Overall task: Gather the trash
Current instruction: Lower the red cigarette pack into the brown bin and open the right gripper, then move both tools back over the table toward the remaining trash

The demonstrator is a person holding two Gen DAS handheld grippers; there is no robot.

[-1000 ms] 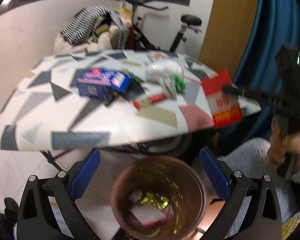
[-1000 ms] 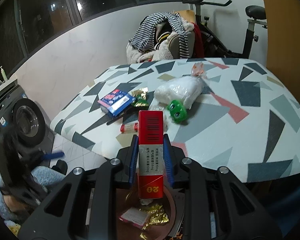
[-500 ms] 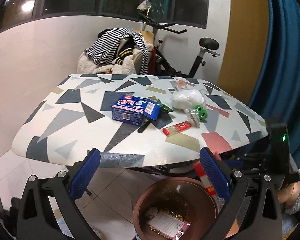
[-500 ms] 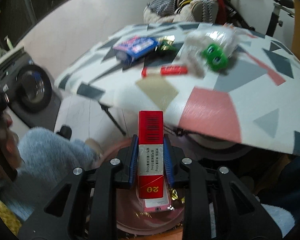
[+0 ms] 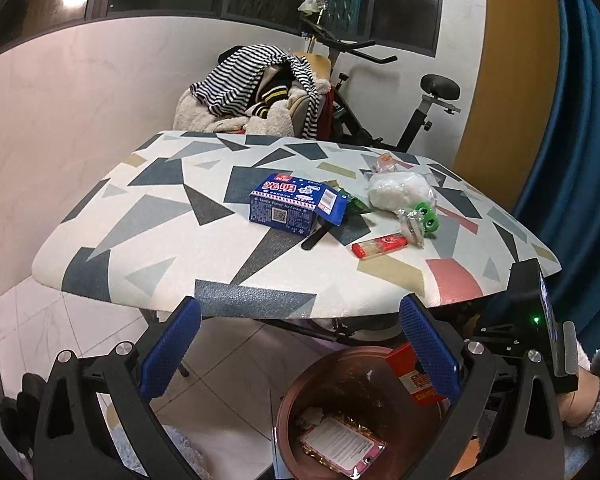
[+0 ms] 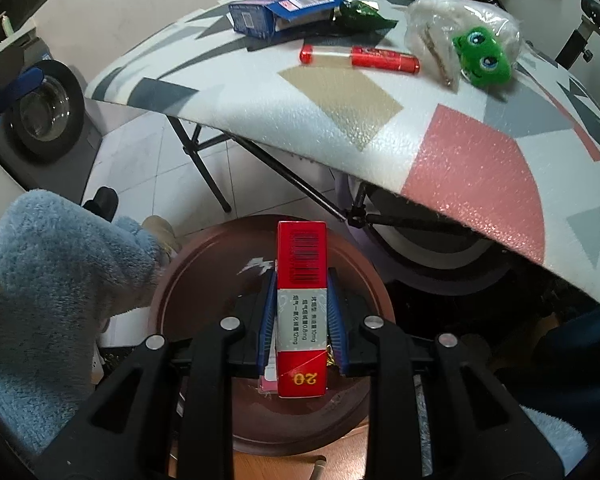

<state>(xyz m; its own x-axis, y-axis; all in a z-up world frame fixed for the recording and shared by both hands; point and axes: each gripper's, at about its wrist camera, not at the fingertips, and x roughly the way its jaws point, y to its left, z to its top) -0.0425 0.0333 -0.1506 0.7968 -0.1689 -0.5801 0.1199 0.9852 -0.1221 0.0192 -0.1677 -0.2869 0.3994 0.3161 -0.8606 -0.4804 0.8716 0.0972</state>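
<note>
We see the red cigarette pack (image 6: pixel 301 304) at lower centre of the right wrist view, clamped between the right hand-held gripper (image 6: pixel 301 320) pads, directly over the brown bin (image 6: pixel 204 280). Pink wrapper (image 5: pixel 342 442) lies inside the bin, lower centre of the left view. Left hand-held gripper (image 5: pixel 298 354) spread apart, holding nothing, lower frame. On the desk (image 5: pixel 140 240) upper centre: blue box (image 5: pixel 296 208), red tube (image 5: pixel 380 245), green frog toy (image 5: pixel 428 218), white bag (image 5: pixel 400 192).
</note>
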